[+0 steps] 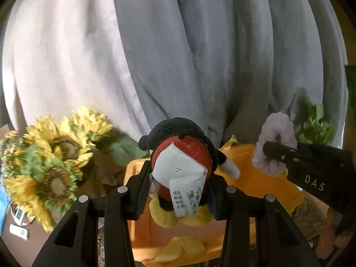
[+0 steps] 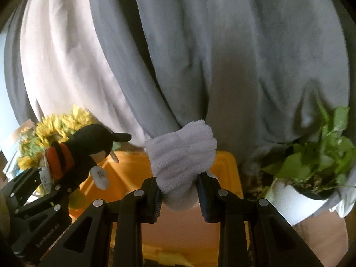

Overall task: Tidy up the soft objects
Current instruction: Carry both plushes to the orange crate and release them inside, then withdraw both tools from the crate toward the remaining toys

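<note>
My left gripper (image 1: 178,191) is shut on a mouse plush toy (image 1: 182,155) with black head, red shorts, yellow feet and a white label, held above an orange fabric storage box (image 1: 255,178). The plush also shows in the right wrist view (image 2: 77,155), with the left gripper (image 2: 47,178) under it. My right gripper (image 2: 179,198) is shut on a fluffy pale lilac cloth (image 2: 182,155), also over the orange box (image 2: 124,178). In the left wrist view the right gripper (image 1: 267,149) holds the lilac cloth (image 1: 276,142) at the right.
Grey and white curtains (image 1: 178,55) hang close behind. A sunflower bouquet (image 1: 51,155) stands at the left. A green leafy plant in a white pot (image 2: 311,178) stands at the right. Small white devices (image 1: 19,222) lie on a brown surface at the lower left.
</note>
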Motion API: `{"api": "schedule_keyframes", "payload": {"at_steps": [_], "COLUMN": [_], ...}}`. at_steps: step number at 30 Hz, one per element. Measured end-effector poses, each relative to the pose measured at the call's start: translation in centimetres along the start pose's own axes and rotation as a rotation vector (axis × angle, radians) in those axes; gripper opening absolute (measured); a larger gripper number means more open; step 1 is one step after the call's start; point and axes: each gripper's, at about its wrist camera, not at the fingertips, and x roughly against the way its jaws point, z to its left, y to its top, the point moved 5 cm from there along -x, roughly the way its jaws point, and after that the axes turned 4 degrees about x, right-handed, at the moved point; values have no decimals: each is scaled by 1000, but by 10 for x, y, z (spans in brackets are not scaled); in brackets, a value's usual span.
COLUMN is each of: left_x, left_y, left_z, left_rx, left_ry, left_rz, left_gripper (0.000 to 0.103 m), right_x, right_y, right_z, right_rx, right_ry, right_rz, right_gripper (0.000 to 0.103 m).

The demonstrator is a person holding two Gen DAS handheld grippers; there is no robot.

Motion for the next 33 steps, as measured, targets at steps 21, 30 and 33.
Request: {"api": "schedule_keyframes", "payload": {"at_steps": [21, 30, 33], "left_x": [-90, -77, -64], "left_y": [-43, -34, -28], "left_z": [0, 6, 7], "left_rx": [-61, -41, -21], "left_ry": [-38, -20, -18], "left_rz": [331, 288, 257], "left_gripper": [70, 85, 87], "right_x": [-92, -72, -57], "right_y": [-43, -30, -19], "right_z": [-2, -3, -4], "right_rx": [-5, -31, -39], "right_ry": [79, 80, 76], "right_rz": [347, 278, 224], "right_gripper": [55, 75, 75]}}
